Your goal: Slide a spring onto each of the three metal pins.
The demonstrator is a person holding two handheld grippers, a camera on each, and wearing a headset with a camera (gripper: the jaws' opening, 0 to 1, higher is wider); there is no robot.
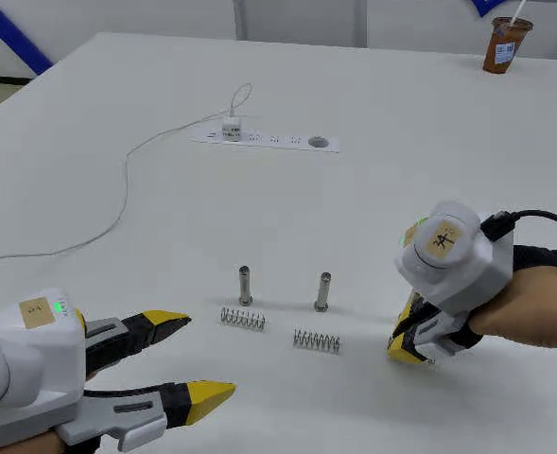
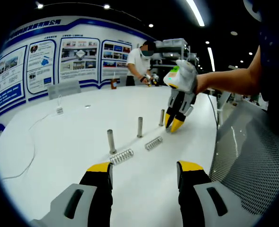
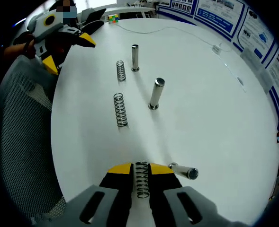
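Two metal pins (image 1: 245,284) (image 1: 322,291) stand upright on the white table (image 1: 354,208). A loose spring (image 1: 243,319) lies in front of the first pin and another spring (image 1: 317,340) in front of the second. My right gripper (image 1: 412,345) points down at the table and is shut on a third spring (image 3: 141,178). A third pin (image 3: 183,171) stands just beside its tips, also upright in the left gripper view (image 2: 161,117). My left gripper (image 1: 185,356) hovers open at the near left, with nothing between its fingers.
A white power strip (image 1: 264,139) with a charger and a trailing cable (image 1: 117,213) lies farther back. A drink cup (image 1: 505,44) stands at the far right corner. A mesh chair (image 2: 253,156) is beside the table, and a person (image 2: 138,61) stands in the background.
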